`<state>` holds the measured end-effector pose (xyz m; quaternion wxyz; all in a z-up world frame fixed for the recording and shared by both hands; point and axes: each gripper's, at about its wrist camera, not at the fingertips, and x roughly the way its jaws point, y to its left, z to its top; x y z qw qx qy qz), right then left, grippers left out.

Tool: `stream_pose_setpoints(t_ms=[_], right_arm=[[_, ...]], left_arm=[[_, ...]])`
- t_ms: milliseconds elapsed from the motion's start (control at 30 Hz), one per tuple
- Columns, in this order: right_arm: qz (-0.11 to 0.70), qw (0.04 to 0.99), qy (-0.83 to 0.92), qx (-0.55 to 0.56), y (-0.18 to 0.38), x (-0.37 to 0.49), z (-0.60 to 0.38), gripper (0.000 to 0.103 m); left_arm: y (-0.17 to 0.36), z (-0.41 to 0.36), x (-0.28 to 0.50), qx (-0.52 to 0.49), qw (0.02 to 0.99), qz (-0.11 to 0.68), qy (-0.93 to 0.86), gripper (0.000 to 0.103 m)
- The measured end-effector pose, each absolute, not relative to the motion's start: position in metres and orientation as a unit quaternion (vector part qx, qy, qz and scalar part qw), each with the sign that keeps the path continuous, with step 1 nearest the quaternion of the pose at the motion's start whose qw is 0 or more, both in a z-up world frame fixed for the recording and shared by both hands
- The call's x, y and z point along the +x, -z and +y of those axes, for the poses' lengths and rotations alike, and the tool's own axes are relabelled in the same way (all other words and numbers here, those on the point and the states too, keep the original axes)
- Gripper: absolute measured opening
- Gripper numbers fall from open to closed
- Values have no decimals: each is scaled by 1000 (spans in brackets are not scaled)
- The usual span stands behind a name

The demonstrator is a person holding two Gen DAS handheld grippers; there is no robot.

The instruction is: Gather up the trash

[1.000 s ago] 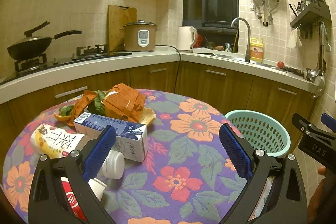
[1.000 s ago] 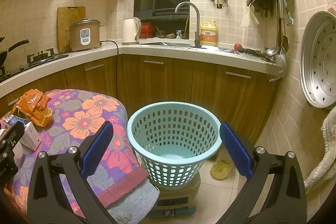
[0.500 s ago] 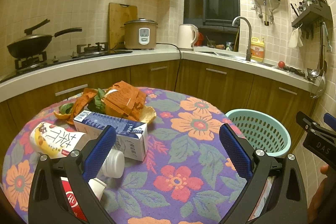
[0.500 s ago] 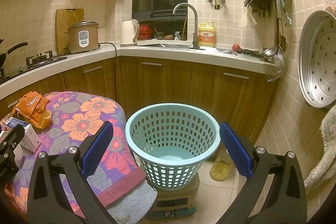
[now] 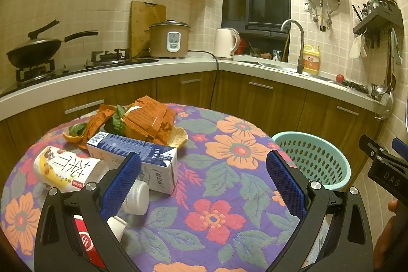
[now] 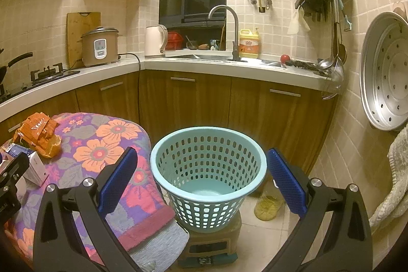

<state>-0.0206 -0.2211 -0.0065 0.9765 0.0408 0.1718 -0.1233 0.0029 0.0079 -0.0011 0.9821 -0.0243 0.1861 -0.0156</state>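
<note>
Two grippers are in view, both with their blue-padded jaws spread wide and nothing between them. The left gripper (image 5: 202,185) hangs over a round table (image 5: 229,195) covered in a purple flowered cloth, with the trash heaped on the table's left part. Nearest its left finger lies a clear bottle (image 5: 76,172) on its side, yellow-labelled and white-capped, the cap partly hidden behind the blue pad. Just behind the bottle a blue and white carton (image 5: 137,154) lies flat, and behind that sits a crumpled orange bag (image 5: 150,119) with green leaves (image 5: 116,122) and orange peel (image 5: 75,138) beside it. A red and white package (image 5: 88,244) shows low between the gripper's frame bars, mostly covered. The right gripper (image 6: 201,179) points at a pale teal basket (image 6: 207,170) that stands on a low stool (image 6: 211,244) on the tiled floor, just beside the table's edge; the basket looks empty inside. In the right wrist view the orange bag (image 6: 38,130) and carton (image 6: 35,167) sit at the far left, well apart from the basket. A kitchen counter (image 6: 224,65) runs behind.
</note>
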Motion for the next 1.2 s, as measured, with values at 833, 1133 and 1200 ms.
stream_pose_setpoints(t_ms=[833, 1133, 1200], right_arm=[[176, 976, 122, 36, 7, -22, -219, 96], [178, 977, 116, 33, 7, -22, -217, 96], [182, 977, 109, 34, 7, -22, -214, 96]], left_arm=[[2, 7, 2, -24, 982, 186, 14, 95], [2, 6, 1, -25, 982, 186, 21, 95], [1, 6, 0, -24, 983, 184, 15, 95]])
